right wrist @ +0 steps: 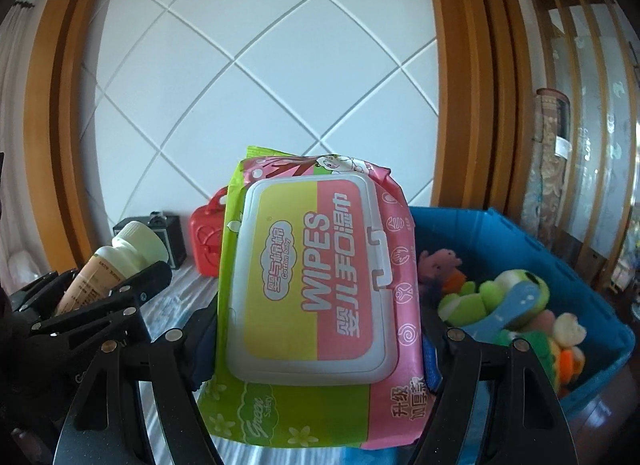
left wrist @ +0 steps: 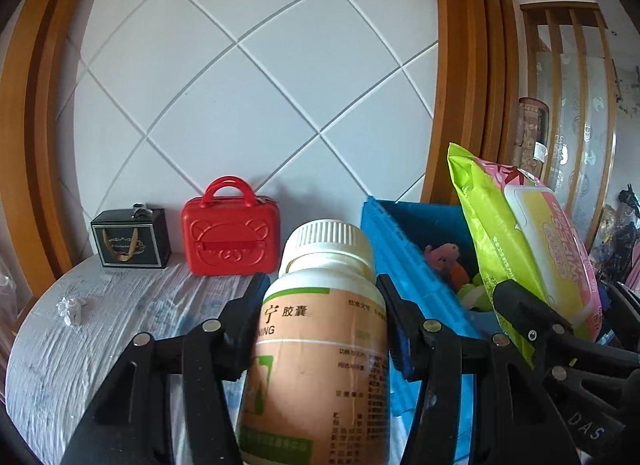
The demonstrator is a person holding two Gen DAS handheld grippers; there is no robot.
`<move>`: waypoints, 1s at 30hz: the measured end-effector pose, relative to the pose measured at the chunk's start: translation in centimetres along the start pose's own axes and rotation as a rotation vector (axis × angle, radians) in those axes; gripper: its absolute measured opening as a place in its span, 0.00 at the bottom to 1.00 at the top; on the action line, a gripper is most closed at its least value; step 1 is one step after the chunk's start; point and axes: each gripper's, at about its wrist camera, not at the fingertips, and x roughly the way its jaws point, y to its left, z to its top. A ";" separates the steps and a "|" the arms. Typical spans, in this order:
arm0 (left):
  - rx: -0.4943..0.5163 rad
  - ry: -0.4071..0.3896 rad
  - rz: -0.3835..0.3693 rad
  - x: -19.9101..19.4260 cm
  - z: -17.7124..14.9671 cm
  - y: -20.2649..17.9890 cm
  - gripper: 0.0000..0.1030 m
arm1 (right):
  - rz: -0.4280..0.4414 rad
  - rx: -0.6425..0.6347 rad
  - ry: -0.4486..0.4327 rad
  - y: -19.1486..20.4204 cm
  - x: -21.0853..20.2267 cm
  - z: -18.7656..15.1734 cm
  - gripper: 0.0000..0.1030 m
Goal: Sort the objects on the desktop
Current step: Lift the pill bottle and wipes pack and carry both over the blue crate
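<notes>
On the desk point(left wrist: 100, 329), under its wrinkled pale cover, we have a blue bin point(right wrist: 540, 249) at the right, already holding plush toys point(right wrist: 504, 301). Against the tiled wall stand a red case point(left wrist: 230, 241) and a black box point(left wrist: 130, 239), and a crumpled scrap point(left wrist: 72, 309) lies near the desk's left edge.

Both our hands are loaded and raised above the desk. Our right claw point(right wrist: 316, 329) grips a wipes pack point(right wrist: 316, 281) by its sides, lid facing the camera, the pack upright and just left of the bin's near rim. Our left claw point(left wrist: 320, 305) is closed on a pill bottle point(left wrist: 320, 329), pads pressing its shoulder just below the white cap, with the bottle pointing forward along the fingers. The two claws sit close beside each other; in the left view the pack hangs just to the right of the bottle.

We judge the next step to be dropping both into the bin, and that is where trouble could come. The pack is soft, so its sides may give under the pads and let it slump or slide out before it clears the rim. The bottle is smooth and round and is held only near its neck, so a quick swing could make it pivot or slip free. With the claws this close, one load could knock the other as we turn toward the bin. The toys already piled inside leave an uneven bed, and the bottle might roll or bounce off them.
</notes>
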 end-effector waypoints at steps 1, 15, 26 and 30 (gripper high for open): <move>-0.008 -0.006 0.005 0.1 0.1 -2.0 0.51 | 0.004 -0.002 -0.007 -1.9 -0.3 0.1 0.74; 0.113 0.198 0.033 8.3 -1.2 -23.7 0.51 | -0.066 0.054 0.084 -25.5 1.6 -0.5 0.74; 0.089 0.434 0.115 12.9 -3.1 -24.7 0.53 | -0.064 0.050 0.265 -28.4 7.2 -3.6 0.75; 0.096 0.408 0.107 12.3 -3.2 -24.7 0.69 | -0.068 0.047 0.294 -28.8 7.5 -3.6 0.78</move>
